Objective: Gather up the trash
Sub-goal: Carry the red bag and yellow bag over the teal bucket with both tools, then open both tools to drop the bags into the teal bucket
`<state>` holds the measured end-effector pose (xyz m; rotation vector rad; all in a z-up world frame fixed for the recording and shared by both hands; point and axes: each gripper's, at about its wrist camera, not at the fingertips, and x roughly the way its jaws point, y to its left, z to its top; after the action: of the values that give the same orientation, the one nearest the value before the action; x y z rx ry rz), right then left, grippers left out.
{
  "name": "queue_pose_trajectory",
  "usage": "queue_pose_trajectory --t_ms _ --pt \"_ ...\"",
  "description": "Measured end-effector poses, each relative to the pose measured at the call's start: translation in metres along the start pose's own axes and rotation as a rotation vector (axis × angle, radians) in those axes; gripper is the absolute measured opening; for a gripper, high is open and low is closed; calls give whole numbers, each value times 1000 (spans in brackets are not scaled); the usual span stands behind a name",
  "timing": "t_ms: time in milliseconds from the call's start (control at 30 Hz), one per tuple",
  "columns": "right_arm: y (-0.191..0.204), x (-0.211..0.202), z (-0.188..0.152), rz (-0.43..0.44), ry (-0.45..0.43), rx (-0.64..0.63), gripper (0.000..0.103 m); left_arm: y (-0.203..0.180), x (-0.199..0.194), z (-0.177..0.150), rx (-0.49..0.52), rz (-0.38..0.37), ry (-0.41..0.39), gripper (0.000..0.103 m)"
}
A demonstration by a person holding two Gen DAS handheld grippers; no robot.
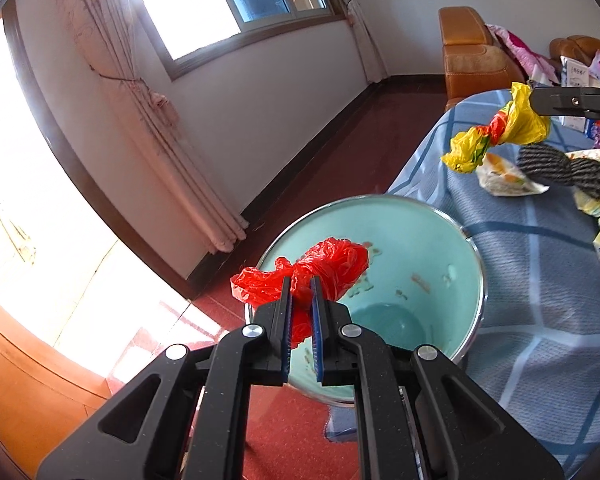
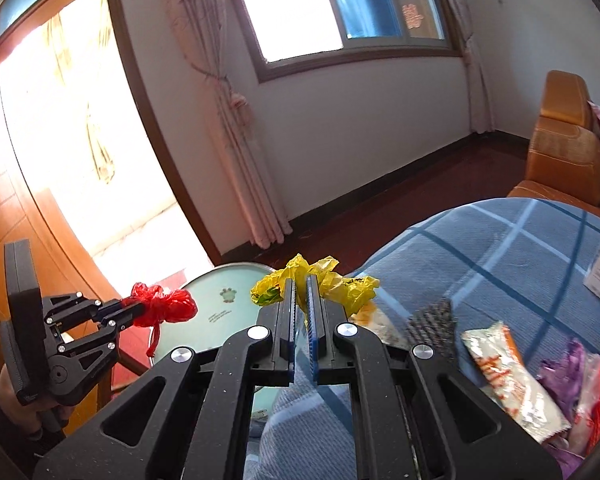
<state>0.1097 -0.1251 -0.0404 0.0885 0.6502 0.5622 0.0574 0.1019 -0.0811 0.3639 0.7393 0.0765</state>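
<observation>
My left gripper (image 1: 301, 282) is shut on a crumpled red plastic bag (image 1: 332, 264) and holds it over the open mouth of a pale green bin (image 1: 452, 248). The right wrist view shows the same gripper (image 2: 134, 310) with the red bag (image 2: 166, 308) beside the bin (image 2: 220, 300). My right gripper (image 2: 301, 280) is shut on a crumpled yellow plastic bag (image 2: 340, 284) above the table edge. In the left wrist view that yellow bag (image 1: 496, 134) hangs from the right gripper (image 1: 534, 100) over the blue checked tablecloth (image 1: 520, 272).
Several wrappers (image 2: 512, 376) and a grey knitted piece (image 2: 432, 320) lie on the tablecloth (image 2: 500, 240). An orange armchair (image 2: 564, 152) stands behind the table. The floor is red (image 1: 332, 152). Curtains and a window fill the far wall.
</observation>
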Motion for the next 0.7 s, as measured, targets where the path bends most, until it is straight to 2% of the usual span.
queue_pose_trajectory --t_ms 400,700 --pt "39 41 -6 12 71 -116 6 5 10 -1 10 35 29 8" --pt "48 56 -8 21 100 -155 6 10 17 -2 5 48 46 8"
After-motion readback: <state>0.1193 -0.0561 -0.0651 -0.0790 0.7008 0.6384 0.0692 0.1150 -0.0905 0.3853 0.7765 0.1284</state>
